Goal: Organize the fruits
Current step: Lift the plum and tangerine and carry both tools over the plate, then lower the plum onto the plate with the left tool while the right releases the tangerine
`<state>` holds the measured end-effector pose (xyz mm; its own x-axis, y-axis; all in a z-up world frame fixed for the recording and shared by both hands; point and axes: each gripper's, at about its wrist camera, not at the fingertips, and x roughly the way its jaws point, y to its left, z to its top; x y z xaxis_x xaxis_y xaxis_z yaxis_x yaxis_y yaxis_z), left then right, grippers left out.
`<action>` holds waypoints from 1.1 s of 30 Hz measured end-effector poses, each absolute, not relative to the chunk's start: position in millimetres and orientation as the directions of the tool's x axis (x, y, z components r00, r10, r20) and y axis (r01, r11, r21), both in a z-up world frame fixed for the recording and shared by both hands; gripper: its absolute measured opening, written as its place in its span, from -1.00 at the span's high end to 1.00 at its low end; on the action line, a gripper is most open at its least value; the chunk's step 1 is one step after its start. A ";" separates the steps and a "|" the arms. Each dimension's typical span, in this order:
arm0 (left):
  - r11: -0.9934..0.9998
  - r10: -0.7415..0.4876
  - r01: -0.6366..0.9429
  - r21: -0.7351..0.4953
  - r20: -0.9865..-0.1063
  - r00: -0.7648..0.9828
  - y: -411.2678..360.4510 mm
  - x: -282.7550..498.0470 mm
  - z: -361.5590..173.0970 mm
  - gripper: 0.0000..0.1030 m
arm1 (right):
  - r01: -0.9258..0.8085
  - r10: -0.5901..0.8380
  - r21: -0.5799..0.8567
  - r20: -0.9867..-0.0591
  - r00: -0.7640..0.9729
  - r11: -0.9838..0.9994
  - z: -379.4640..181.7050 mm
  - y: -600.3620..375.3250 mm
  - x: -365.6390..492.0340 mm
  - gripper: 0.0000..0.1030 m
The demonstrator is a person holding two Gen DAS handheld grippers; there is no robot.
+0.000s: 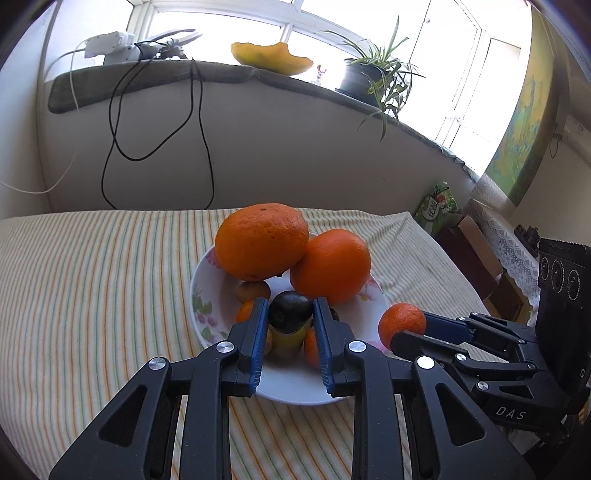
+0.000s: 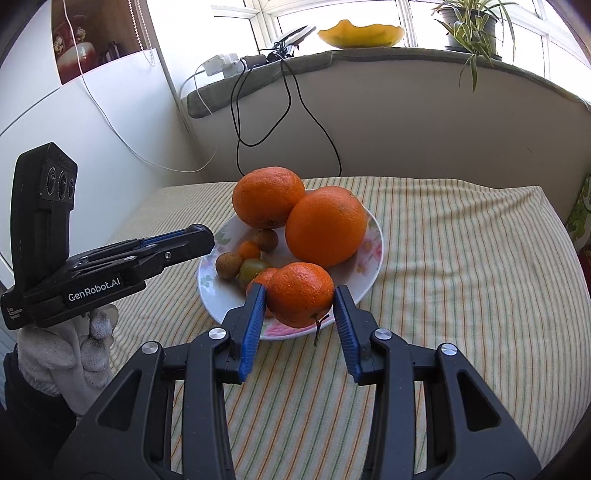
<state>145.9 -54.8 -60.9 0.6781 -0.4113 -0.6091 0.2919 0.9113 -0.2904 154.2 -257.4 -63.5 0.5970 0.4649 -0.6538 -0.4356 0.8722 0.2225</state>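
Observation:
A white floral plate (image 1: 207,280) (image 2: 373,236) on the striped cloth holds two big oranges (image 1: 260,245) (image 2: 325,225) and several small fruits. My left gripper (image 1: 290,314) is shut on a dark fruit (image 1: 290,310) just above the plate's near side; that fruit does not show in the right wrist view, where the left gripper (image 2: 207,238) reaches in at the left. My right gripper (image 2: 300,295) is shut on a small tangerine (image 2: 300,293) with a stem, over the plate's near rim. It also shows in the left wrist view (image 1: 402,325).
The plate also holds a green grape (image 2: 253,267), brown longans (image 2: 227,265) and small kumquats (image 2: 249,250). Black cables (image 2: 284,103) hang down the wall behind the table. A windowsill carries a potted plant (image 2: 469,22) and a yellow dish (image 2: 360,33).

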 end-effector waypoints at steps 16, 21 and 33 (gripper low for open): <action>0.908 -0.418 0.320 -0.269 -0.611 0.673 -72.3 156.1 -55.2 0.55 | -0.452 0.467 0.211 -0.661 0.587 0.867 -71.5 -252.6 161.7 0.23; 0.910 -0.415 0.317 -0.267 -0.614 0.672 -71.8 156.1 -55.8 0.55 | -0.455 0.470 0.212 -0.662 0.584 0.865 -72.6 -252.3 162.6 0.22; 0.919 -0.394 0.307 -0.248 -0.613 0.685 -71.7 153.7 -53.7 0.20 | -0.465 0.464 0.195 -0.667 0.582 0.864 -76.9 -245.4 163.4 0.22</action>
